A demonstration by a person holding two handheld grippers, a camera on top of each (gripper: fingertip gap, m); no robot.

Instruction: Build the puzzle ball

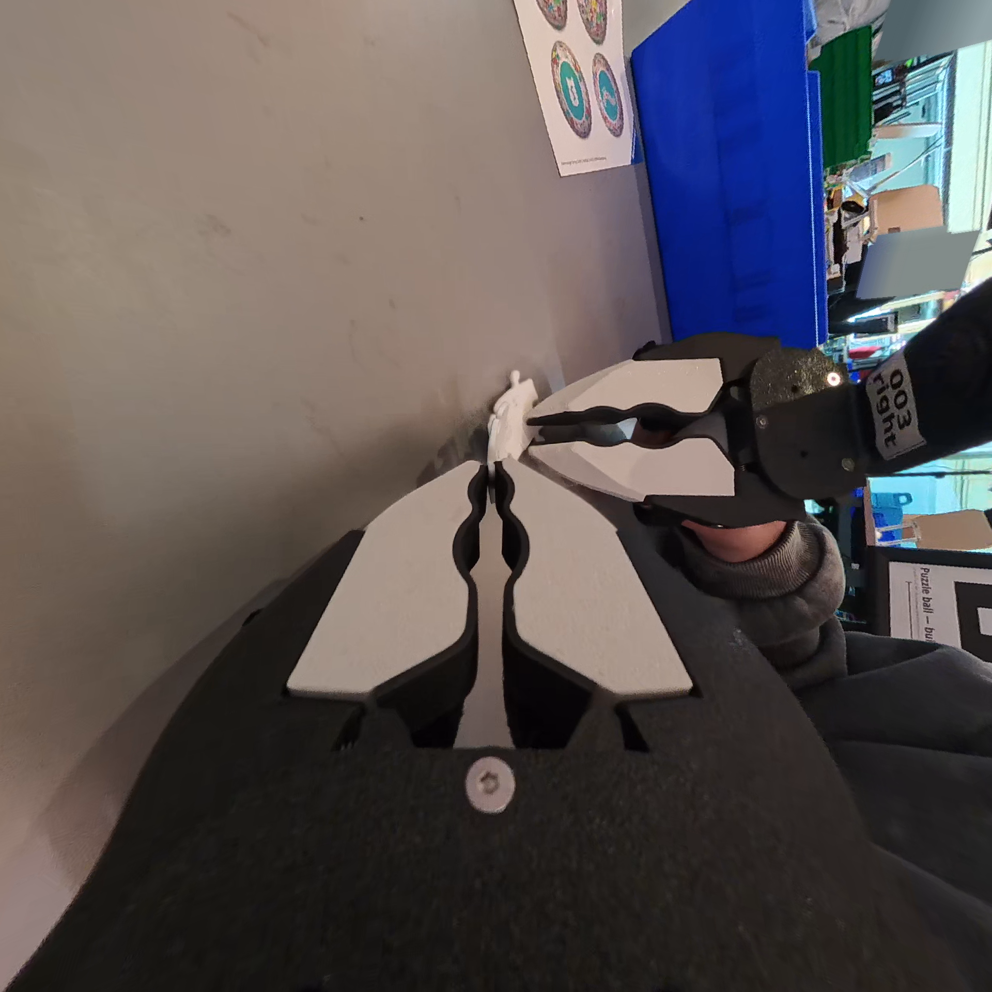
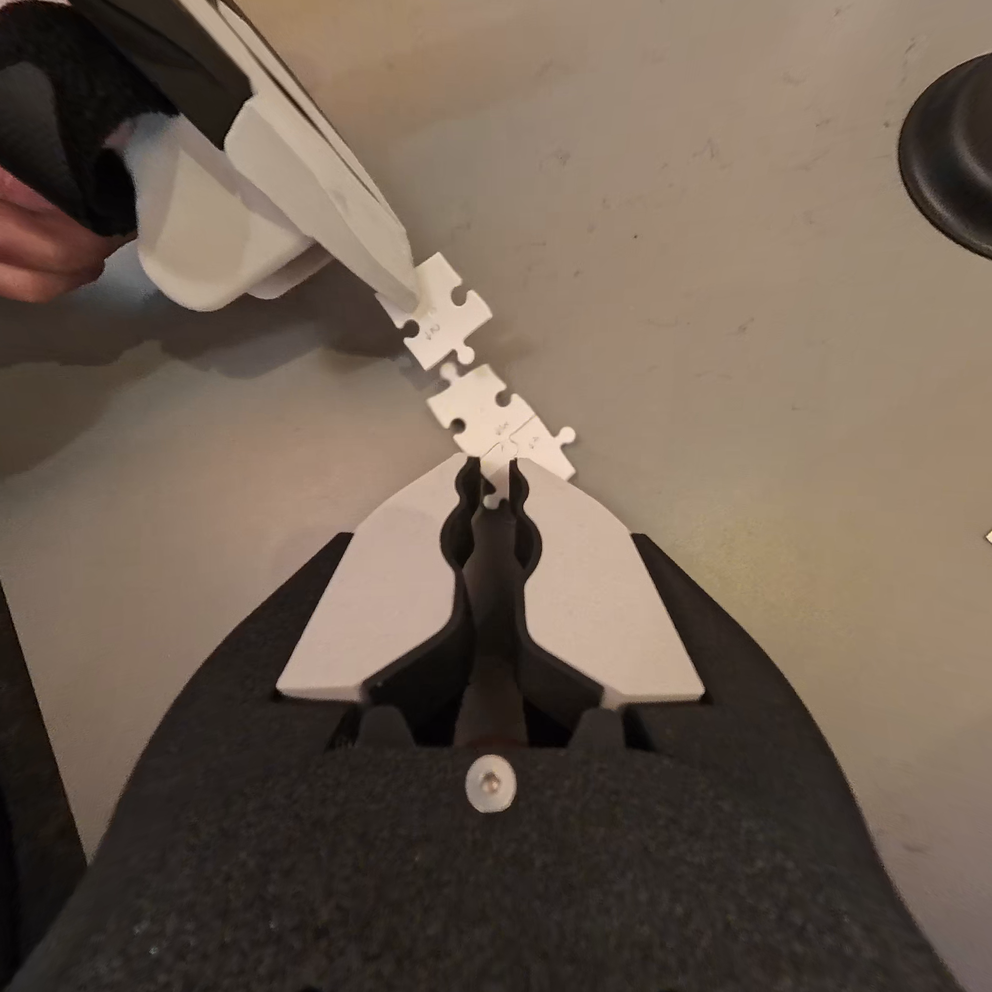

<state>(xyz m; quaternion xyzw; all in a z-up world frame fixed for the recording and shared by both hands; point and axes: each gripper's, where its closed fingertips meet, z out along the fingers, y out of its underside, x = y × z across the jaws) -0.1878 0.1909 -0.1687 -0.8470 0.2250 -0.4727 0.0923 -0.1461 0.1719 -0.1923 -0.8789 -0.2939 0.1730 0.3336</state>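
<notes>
Both grippers hold white puzzle pieces above the grey table (image 2: 698,268). My left gripper (image 1: 491,469) is shut on a single white piece (image 2: 440,316), seen edge-on between its fingers in the left wrist view. In the right wrist view it (image 2: 402,300) comes in from the upper left. My right gripper (image 2: 494,469) is shut on a small group of joined white pieces (image 2: 483,413). It (image 1: 531,424) enters the left wrist view from the right with that group (image 1: 510,418). The single piece's knob sits just off the group's top edge, with a narrow gap between them.
A blue bin (image 1: 724,188) stands at the table's far side, with a paper sheet of round pictures (image 1: 580,80) beside it. A black round object (image 2: 955,161) lies to the right. A printed card (image 1: 939,606) stands near the person's grey sleeve (image 1: 778,580). Spacing between my two grippers at the tips: around 6 centimetres. The black round object (image 2: 955,161) is about equally far from each gripper, around 20 centimetres.
</notes>
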